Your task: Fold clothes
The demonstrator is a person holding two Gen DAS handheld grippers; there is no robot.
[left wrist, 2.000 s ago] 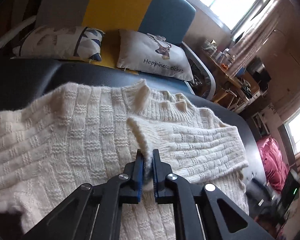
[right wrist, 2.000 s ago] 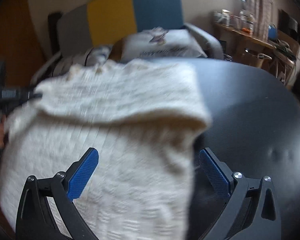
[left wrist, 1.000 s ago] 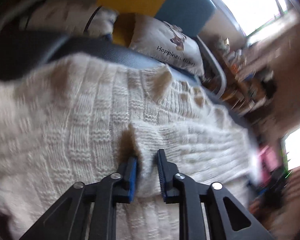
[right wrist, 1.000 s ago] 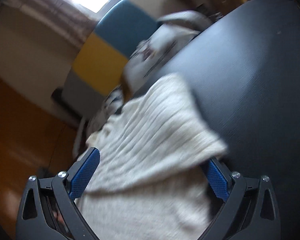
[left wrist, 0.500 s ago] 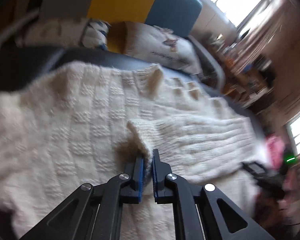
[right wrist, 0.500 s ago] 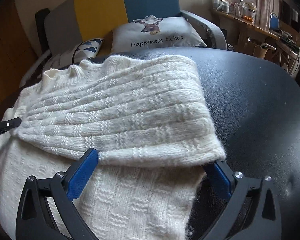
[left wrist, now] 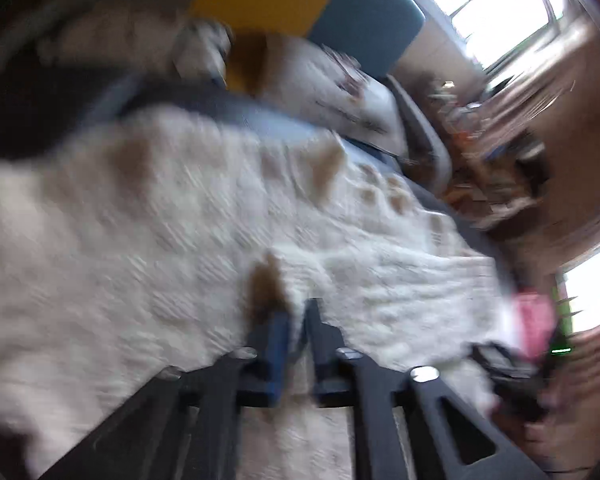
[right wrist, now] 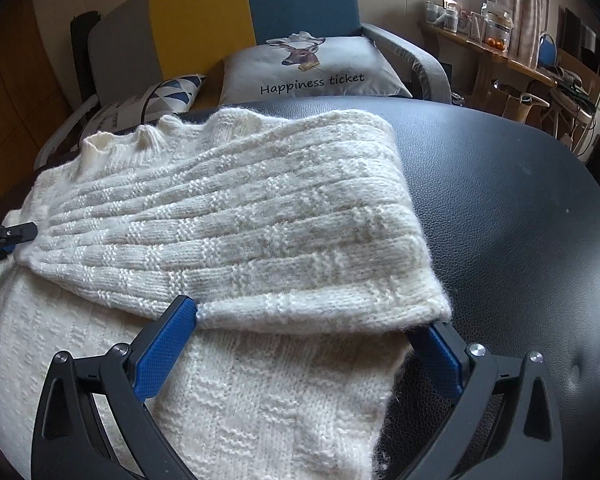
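Downward-tilted left hand-held gripper (left wrist: pixel 296 322) pinching sweater (left wrist: pixel 140 240) cuff, jaws just closing.

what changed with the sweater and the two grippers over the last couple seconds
The left hand-held gripper loosened on the sleeve cuff a second ago, and its jaws have just been closing on it again. The right hand-held gripper swung and rolled, then levelled, jaws wide at the folded edge of the cream knitted sweater. The sleeve stays folded across the body on the black table.

The sweater (right wrist: pixel 228 216) is cream, knitted in ribs and basket-weave blocks. It lies on a black, leather-grained counter (right wrist: pixel 520 220). Behind, a chair (right wrist: pixel 220 20) in grey, yellow and blue panels (one grey cushion (right wrist: pixel 312 68) shows a brown deer).
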